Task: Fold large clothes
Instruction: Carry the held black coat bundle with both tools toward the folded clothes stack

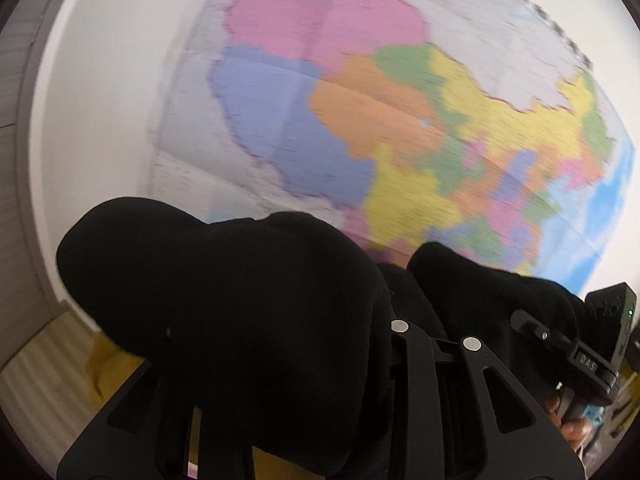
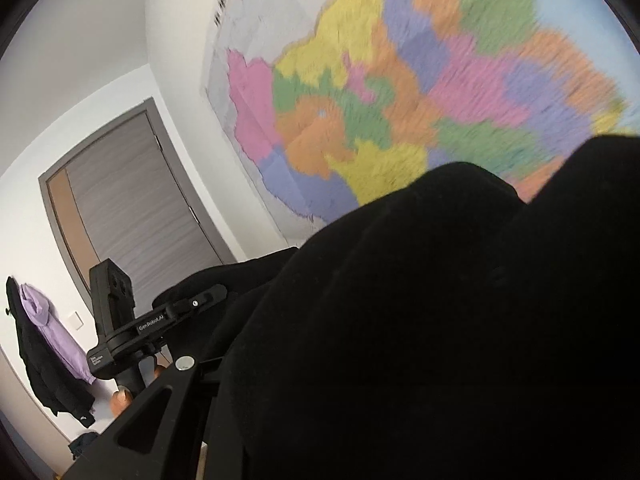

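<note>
One black garment (image 1: 240, 312) is hanging bunched over both grippers, lifted in front of the wall. In the left wrist view it is draping over the left gripper (image 1: 434, 344), its folds packing the gap between the two fingers, so the jaws are clamping on the cloth. The right gripper (image 1: 568, 344) is showing at the right edge, its fingertips buried in the same cloth. In the right wrist view the garment (image 2: 420, 320) is covering nearly all of the right gripper (image 2: 248, 364); its jaws are hiding under the fabric, and I cannot tell how they are standing. Behind, a colourful map (image 2: 400, 100) is hanging on the white wall, blurred. A grey door (image 2: 132, 208) is standing at left, with a purple top (image 2: 56, 328) and a dark jacket (image 2: 44, 376) hanging beside it.
</note>
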Demonstrator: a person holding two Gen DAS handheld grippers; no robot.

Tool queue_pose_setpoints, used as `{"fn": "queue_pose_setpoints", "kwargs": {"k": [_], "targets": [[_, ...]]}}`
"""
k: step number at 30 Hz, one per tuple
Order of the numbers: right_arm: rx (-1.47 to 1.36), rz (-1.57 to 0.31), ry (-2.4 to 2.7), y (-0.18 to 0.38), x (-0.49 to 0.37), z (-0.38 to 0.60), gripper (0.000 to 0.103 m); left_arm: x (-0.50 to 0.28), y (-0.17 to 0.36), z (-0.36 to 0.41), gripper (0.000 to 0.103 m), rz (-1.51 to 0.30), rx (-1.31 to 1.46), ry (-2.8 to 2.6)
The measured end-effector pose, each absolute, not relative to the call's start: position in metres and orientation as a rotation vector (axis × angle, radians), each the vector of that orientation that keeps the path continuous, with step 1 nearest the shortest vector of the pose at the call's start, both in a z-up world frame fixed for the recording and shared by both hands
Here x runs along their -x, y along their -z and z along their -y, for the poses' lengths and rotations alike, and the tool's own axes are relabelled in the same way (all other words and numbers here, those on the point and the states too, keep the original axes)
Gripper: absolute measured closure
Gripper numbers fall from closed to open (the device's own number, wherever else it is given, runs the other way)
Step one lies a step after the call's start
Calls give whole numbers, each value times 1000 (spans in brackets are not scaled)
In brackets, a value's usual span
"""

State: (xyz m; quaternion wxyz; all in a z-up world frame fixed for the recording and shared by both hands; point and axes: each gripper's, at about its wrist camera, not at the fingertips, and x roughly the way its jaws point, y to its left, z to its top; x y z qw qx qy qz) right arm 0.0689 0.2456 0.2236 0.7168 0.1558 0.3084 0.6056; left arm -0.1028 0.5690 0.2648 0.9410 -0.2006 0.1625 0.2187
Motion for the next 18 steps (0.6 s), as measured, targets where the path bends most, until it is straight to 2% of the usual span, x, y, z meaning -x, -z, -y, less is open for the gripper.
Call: {"fn": "queue_pose_setpoints", "kwargs": {"k": [6, 9, 12, 15, 18], "targets": [[-278, -686, -1327, -192, -57, -299, 84, 101, -240, -625, 75, -308, 387, -537], [-191, -709, -1321, -157, -46, -317, 84, 97, -197, -653, 75, -362, 403, -565], [-118, -821, -1312, -103, -42, -327, 84, 91, -137, -678, 75, -491, 443, -628], [-130, -933, -1304, -59, -36, -319, 80, 99, -95, -695, 74, -532, 509, -671], [-166, -961, -1318, -51, -33, -305, 71, 111, -87, -705, 69, -504, 569, -655]]}}
